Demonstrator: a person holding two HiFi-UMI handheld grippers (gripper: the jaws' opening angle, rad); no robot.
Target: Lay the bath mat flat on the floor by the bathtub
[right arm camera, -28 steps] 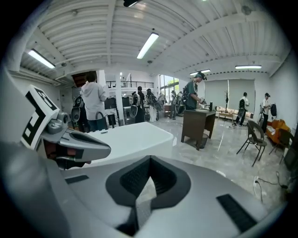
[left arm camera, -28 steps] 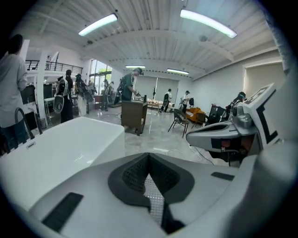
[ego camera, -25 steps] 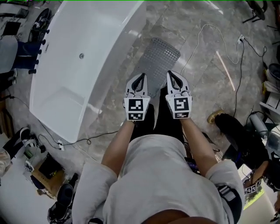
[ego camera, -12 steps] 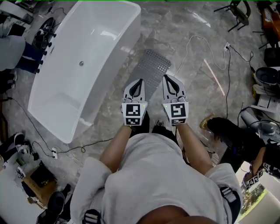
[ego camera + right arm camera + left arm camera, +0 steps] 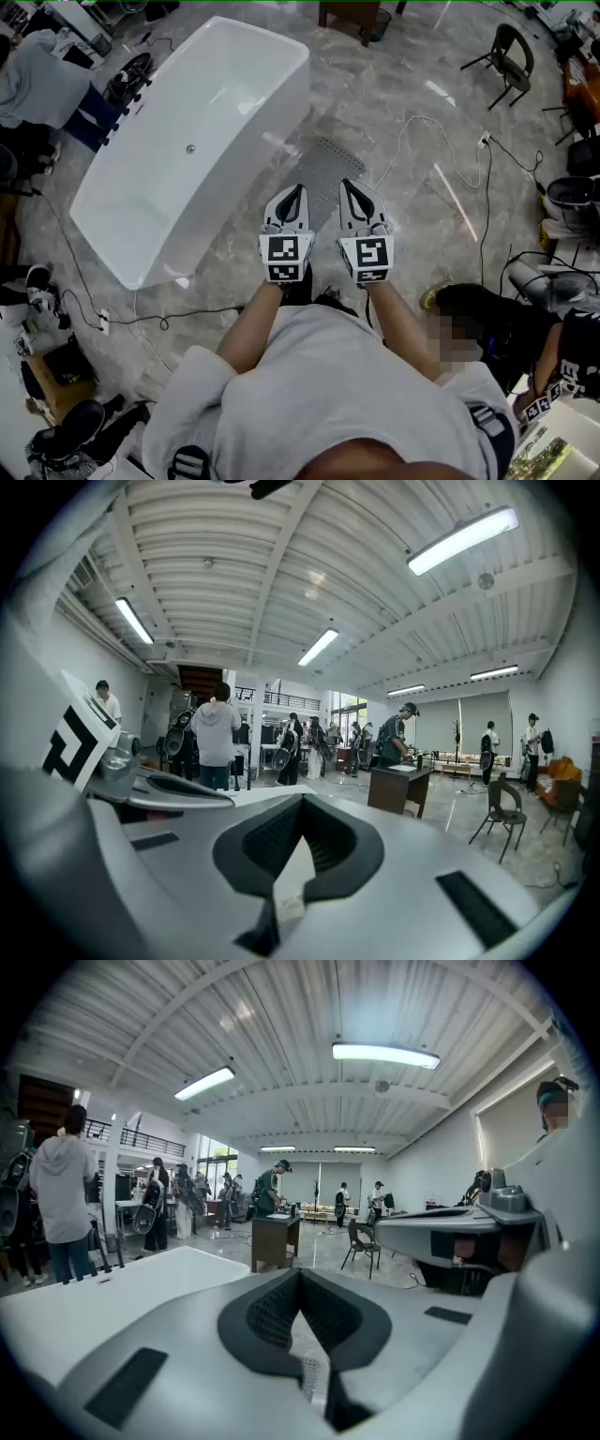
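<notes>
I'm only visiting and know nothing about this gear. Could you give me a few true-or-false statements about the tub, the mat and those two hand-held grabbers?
1. The bath mat lies flat on the floor beside the bathtub. True.
2. The left gripper is clamped on a corner of the mat. False: its jaws are shut with nothing between them, and it is held up in the air over the mat's near end.
3. The bathtub is filled with water. False: it looks empty, with the drain showing on its white bottom.
4. The right gripper has its jaws shut and carries nothing. True.
</notes>
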